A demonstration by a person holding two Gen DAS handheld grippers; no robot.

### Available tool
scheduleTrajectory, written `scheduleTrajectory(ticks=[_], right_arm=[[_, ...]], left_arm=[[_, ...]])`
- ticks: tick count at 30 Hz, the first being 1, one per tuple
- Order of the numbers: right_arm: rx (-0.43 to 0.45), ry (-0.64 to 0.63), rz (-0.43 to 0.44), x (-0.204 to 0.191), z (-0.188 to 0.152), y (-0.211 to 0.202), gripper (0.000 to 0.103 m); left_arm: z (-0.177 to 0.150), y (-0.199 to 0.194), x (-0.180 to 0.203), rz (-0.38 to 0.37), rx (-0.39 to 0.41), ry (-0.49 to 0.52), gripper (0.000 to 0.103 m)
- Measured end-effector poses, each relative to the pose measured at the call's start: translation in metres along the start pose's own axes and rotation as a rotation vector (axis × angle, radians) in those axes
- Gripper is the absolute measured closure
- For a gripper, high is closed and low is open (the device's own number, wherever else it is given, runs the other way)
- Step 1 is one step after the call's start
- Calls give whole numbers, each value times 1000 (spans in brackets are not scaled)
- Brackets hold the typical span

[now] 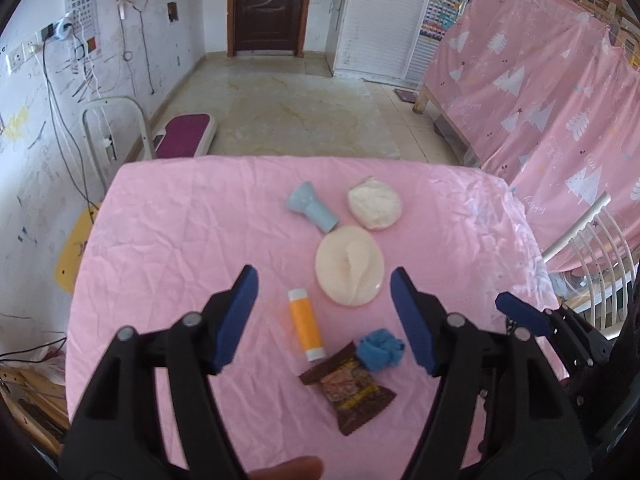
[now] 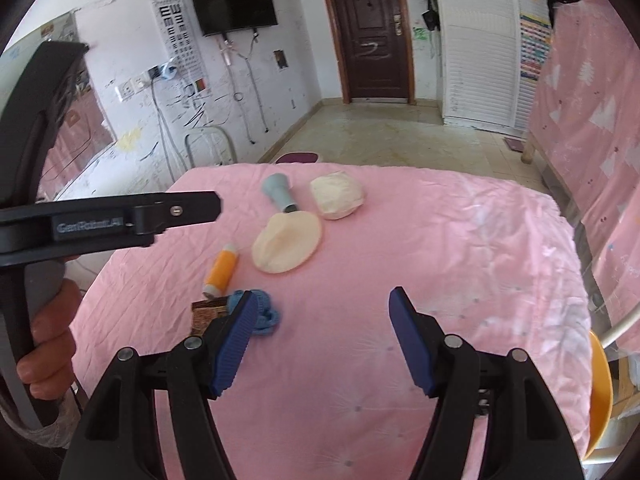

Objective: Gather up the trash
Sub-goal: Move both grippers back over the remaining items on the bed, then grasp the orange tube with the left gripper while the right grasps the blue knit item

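Trash lies on a table under a pink cloth (image 1: 160, 240). Nearest to me are a brown snack wrapper (image 1: 347, 394), a crumpled blue wad (image 1: 380, 350) and an orange tube (image 1: 306, 324). Farther off are a cream round pad (image 1: 348, 266), a white crumpled ball (image 1: 374, 208) and a pale blue cup (image 1: 310, 208) on its side. My left gripper (image 1: 324, 272) hangs open above the tube and wrapper, touching nothing. My right gripper (image 2: 323, 292) is open over bare cloth, with the blue wad (image 2: 266, 316) and wrapper (image 2: 206, 312) just past its left finger.
A white metal chair (image 1: 592, 240) and a yellow seat (image 2: 600, 392) stand at the table's right. A pink patterned curtain (image 1: 540, 100) hangs beyond. A white frame (image 1: 112, 128) and a purple scale (image 1: 186, 134) sit on the floor to the left.
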State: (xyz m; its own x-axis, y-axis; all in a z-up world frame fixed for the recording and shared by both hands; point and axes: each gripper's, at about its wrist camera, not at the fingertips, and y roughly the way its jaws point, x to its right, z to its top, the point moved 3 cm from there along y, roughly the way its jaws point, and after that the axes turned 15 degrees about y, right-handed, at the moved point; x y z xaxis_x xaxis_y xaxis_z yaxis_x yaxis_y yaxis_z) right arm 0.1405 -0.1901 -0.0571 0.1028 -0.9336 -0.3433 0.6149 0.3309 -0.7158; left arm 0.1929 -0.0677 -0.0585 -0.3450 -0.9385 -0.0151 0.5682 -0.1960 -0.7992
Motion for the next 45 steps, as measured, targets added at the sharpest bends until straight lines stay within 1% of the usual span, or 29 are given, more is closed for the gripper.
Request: scheduleTrajectory(ticks=[5,9,10,14,16,20,22,23,25,26,28,29,31,37,41,45], right_arm=[[-50,-52,21,-19,-9,16,45],[-77,-79,31,-27,-12,26,45],[-81,-82,33,-28,-13,28,45],[-98,-95,44,-34,-14,37,46],[-105,-102,51,-35,-15,40,52],[-121,-114,61,-39,-16,50,60],[-129,-113,67,-39,-17,54,66],[-130,-111,69,-39,-17,55,68],[-128,-102,79,-37,-16,56,76],[-128,-96,82,-35,-16,57,78],[-138,-83,105,-33,-15,58,84],[-137,-79,108,-33,-15,57,86],[-130,-67,108,-30,-14,56,87],[-89,-36,107,-19,-10,39,87],[-59,-20,100,-11,-7,23,87],[-20,10,91,1,-2,7,87]], left_arm=[[-9,22,-11,0,-61,-9,37],[-15,38,-15,6,-106,2,38],[-16,40,-15,8,-112,3,41],[-18,50,-13,14,-139,14,49],[-18,54,-12,16,-153,25,57],[-17,62,-8,18,-176,32,62],[-17,66,-5,19,-187,36,70],[-17,67,-4,15,-193,38,71],[-19,69,-3,10,-201,38,77],[-20,71,-3,-2,-208,35,77],[-20,72,-3,2,-208,35,79],[-20,72,-3,2,-209,33,80],[-21,72,-3,8,-210,26,88],[-22,68,2,18,-204,13,89],[-21,55,3,29,-180,14,89],[-14,41,6,43,-147,23,89]])
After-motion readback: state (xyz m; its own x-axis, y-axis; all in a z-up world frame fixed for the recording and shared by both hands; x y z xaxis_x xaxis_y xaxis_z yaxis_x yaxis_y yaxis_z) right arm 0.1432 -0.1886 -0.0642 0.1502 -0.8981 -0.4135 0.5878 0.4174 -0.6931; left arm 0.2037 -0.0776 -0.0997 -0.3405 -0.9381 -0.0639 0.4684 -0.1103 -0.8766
